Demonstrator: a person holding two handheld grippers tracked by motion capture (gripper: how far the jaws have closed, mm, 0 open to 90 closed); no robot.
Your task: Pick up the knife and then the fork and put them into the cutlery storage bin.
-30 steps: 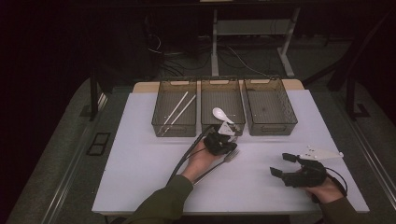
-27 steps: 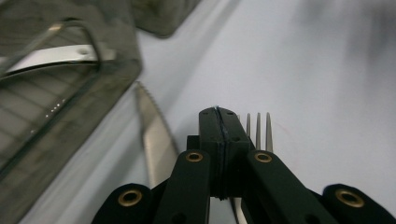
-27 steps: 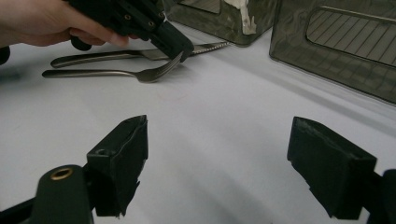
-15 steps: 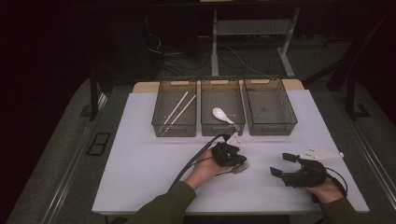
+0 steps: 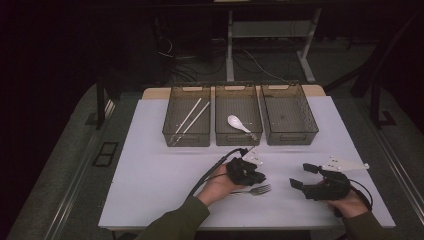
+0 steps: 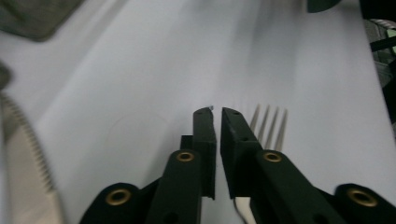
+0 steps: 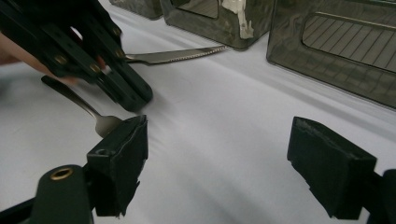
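1. Dark floor and cabling surround a white table point(image 5: 150, 170), lit from above, with three smoky see-through bins in a row along its far side.
2. Left bin point(image 5: 186, 122) holds two pale chopsticks point(image 5: 190, 117) lying on a slant; the middle bin point(image 5: 238, 120) holds a white spoon point(image 5: 237, 123); the right bin point(image 5: 289, 114) has bare mesh at its bottom.
3. Near the front middle of the table lies a metal fork point(image 5: 256, 189), tines pointing to the right in the high view.
4. Left gripper point(image 5: 248, 175) sits just above the fork's handle. In the left gripper view its jaws stand nearly together, a thin slit between them (they have just been opening a little), and the fork point(image 6: 268, 128) lies on the table beneath and slightly beside the right-hand jaw, not between the pads.
5. Right gripper point(image 5: 303, 176) rests at the front right of the table, well apart from the fork, jaws spread wide with nothing between them.
6. From the right gripper view a serrated knife point(image 7: 180, 55) lies on the table in front of the bins, beyond the left gripper point(image 7: 116, 88) and the fork point(image 7: 100, 122).
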